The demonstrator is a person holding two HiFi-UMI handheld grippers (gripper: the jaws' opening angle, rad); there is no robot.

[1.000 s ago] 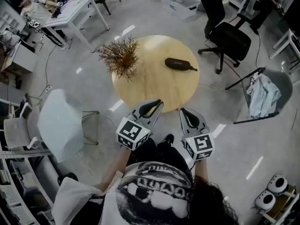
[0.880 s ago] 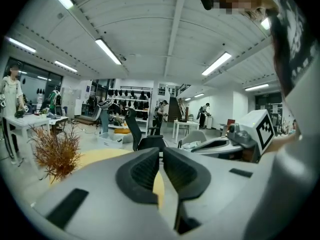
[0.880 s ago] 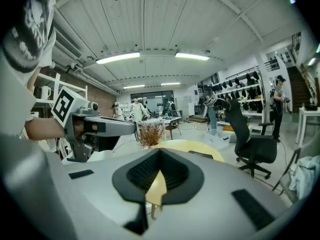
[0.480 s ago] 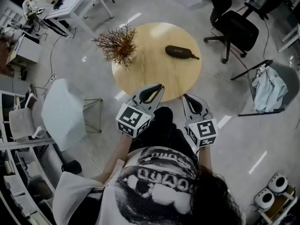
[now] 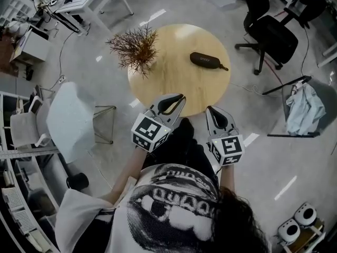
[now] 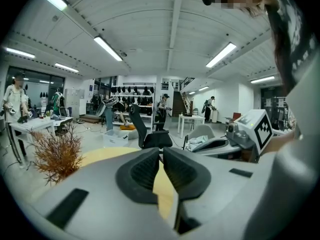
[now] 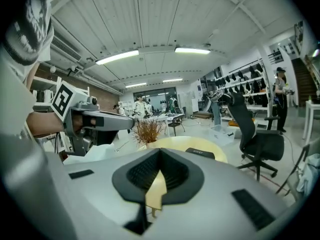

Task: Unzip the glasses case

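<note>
Fingers of your left gripper stand almost together, with only a thin slit between them and nothing in it. Your right gripper is fully closed and also empty. Both hover at the near edge of the round table. The glasses case lies on the table's far right part, well apart from both grippers. A dry twig bunch stands at the table's far left edge.

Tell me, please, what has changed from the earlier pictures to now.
Both the left gripper and the right gripper moved a little forward over the near edge of the round table, toward the glasses case. Nothing was gripped or released. The case and the dried plant lie where they were; the left jaws remain a slit apart, the right together.
</note>
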